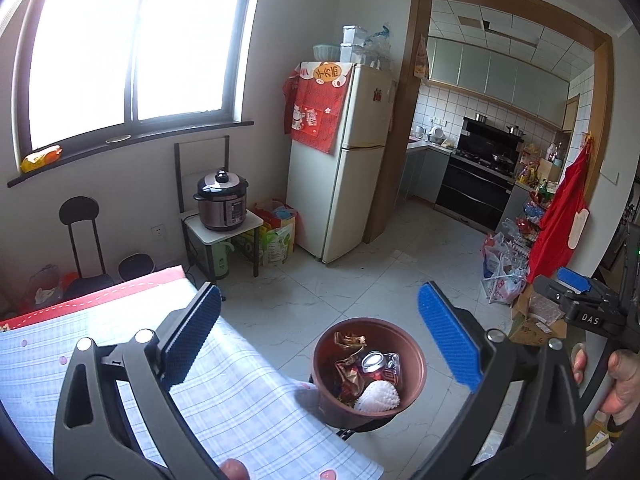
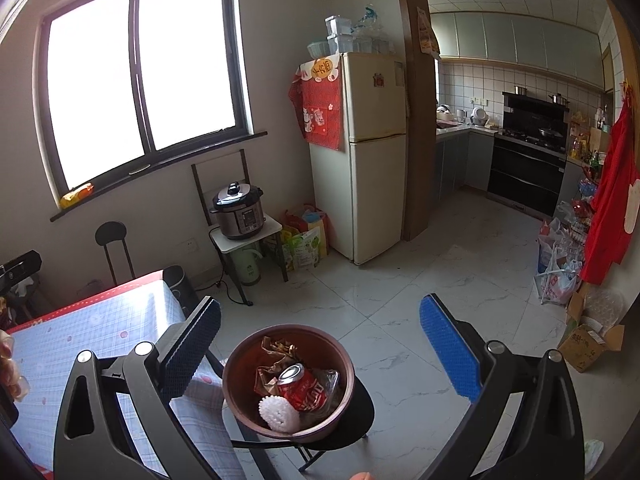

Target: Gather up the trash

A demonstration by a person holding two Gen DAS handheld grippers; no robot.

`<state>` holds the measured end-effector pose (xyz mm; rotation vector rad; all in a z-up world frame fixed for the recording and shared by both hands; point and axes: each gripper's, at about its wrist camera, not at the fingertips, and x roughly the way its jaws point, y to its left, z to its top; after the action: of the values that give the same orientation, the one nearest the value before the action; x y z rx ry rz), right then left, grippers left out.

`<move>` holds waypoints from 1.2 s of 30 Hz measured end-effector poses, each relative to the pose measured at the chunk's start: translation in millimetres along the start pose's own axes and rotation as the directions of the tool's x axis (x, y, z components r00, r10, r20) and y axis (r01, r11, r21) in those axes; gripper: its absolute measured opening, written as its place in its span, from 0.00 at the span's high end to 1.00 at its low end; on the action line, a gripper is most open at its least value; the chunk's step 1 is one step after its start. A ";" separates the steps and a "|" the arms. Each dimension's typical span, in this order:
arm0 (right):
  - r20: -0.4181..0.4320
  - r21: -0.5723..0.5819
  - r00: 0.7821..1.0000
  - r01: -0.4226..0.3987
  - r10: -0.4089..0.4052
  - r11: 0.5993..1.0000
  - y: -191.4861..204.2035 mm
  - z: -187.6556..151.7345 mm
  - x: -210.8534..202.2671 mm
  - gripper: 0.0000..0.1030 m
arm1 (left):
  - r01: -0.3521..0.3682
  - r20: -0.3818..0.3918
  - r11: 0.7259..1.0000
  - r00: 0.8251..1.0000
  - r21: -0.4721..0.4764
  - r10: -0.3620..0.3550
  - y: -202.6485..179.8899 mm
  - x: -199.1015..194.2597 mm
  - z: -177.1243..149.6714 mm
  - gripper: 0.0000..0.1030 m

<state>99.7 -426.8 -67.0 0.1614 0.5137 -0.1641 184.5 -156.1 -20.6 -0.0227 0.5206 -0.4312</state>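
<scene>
My left gripper (image 1: pixel 319 338) stands wide open, blue pads (image 1: pixel 448 344) far apart, nothing between them; it hangs above the edge of the tabletop (image 1: pixel 224 392) and looks down past it to the floor. My right gripper (image 2: pixel 320 350) is spread just as wide, also empty; in the left view its dark body shows at the right edge with my hand (image 1: pixel 620 380) wrapped round the handle.

Trash sits in a brown round bin (image 2: pixel 240 384); the bin rests on a black stool seat (image 2: pixel 358 404) just beside the tabletop corner. Inside: a red drink can (image 2: pixel 300 388) lying tilted, shiny top toward the left; a white foam net (image 2: pixel 280 414) touching the can at the near side; crumpled gold-brown wrappers (image 2: pixel 276 350) at the far side; a bit of clear plastic (image 2: pixel 330 380) to the right of the can. From the left view the same bin (image 1: pixel 416 364) lies low between my open fingers, below them, not touched.

Tabletop covered in a pale checked cloth with a red border at the far end; surface near me bare.

Beyond: a window (image 2: pixel 136 76), a pressure cooker (image 2: pixel 240 212) on a small white stand, a cream fridge (image 2: pixel 368 152) with a red cloth hung over it, kitchen through the doorway; bags (image 2: pixel 560 264) and a cardboard box (image 2: pixel 588 344) on the tiled floor at right.
</scene>
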 end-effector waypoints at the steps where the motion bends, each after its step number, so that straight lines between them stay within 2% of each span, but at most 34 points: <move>1: 0.002 -0.006 1.000 -0.011 0.011 1.000 9.9 -1.6 -6.0 0.05 | -0.008 0.006 1.000 1.000 -0.006 0.008 7.7 -10.8 -1.9 0.06; 6: -0.001 -0.023 0.999 -0.042 0.042 0.999 53.4 -9.0 -30.9 0.05 | -0.074 0.024 0.997 0.997 -0.026 0.075 42.4 -59.8 -15.8 0.06; 11: 0.004 -0.042 0.999 -0.046 0.046 0.998 89.5 -16.5 -50.4 0.05 | -0.109 0.039 0.993 0.993 -0.053 0.111 73.3 -99.3 -30.4 0.06; 18: -0.002 -0.038 1.000 -0.020 0.020 0.999 118.7 -32.3 -69.9 0.05 | -0.135 0.049 0.990 0.989 -0.049 0.137 102.2 -129.9 -43.4 0.06; 24: -0.012 -0.014 1.000 0.016 -0.016 1.000 128.2 -42.4 -78.9 0.05 | -0.189 0.054 0.981 0.980 -0.036 0.191 113.1 -139.7 -53.3 0.06; 36: -0.002 -0.004 0.998 0.065 -0.065 0.998 136.3 -56.7 -95.8 0.05 | -0.107 0.032 0.994 0.994 -0.024 0.108 118.7 -146.7 -62.9 0.06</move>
<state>17.3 -272.0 -52.5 0.1409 0.5218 -0.2261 86.2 16.9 -20.7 -0.0233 0.4914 -0.3195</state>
